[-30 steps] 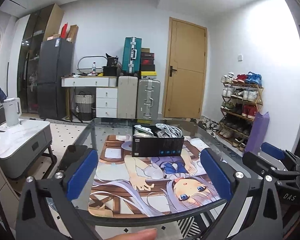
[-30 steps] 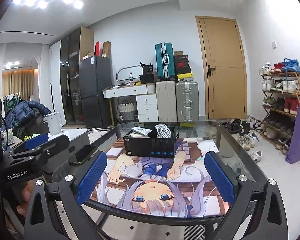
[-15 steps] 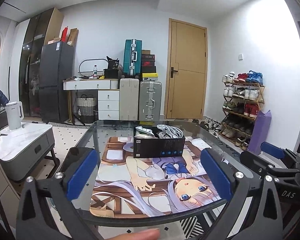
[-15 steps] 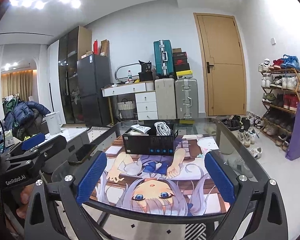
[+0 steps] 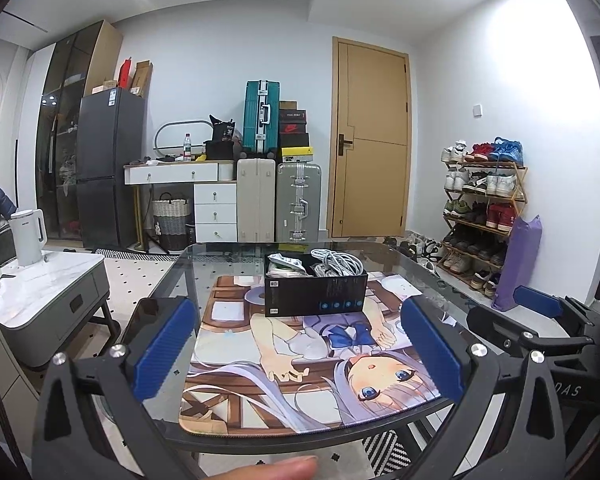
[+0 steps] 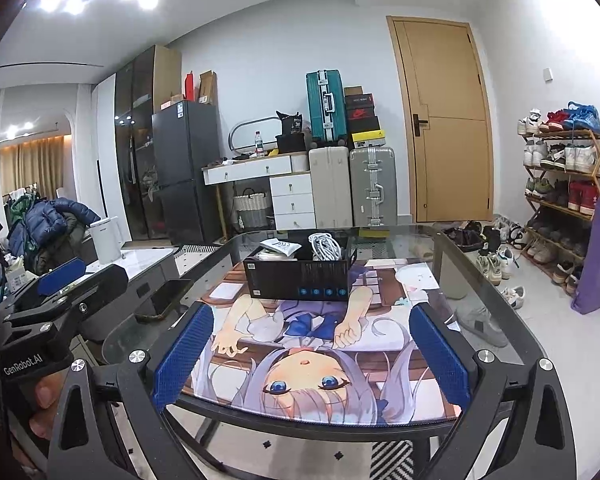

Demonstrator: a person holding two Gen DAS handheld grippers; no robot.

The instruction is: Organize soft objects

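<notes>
The left gripper (image 5: 296,352) is wide open and holds nothing; the right gripper (image 6: 312,354) is also wide open and empty. Both are at the near edge of the glass worktop (image 5: 204,264), side by side, looking forward over the printed mat (image 5: 300,380).

The task's things are in the black box (image 5: 316,294), which stands on the far part of the mat, straight ahead of both grippers and well apart from them. In it lie a coiled white cable (image 5: 338,260) on the right side and a white pouch (image 5: 286,264) on the left side. The long axis of the box runs across, left to right.

I judge both hands about equally near, so each must reach forward over the mat; the right one seems better placed for the cable.
</notes>
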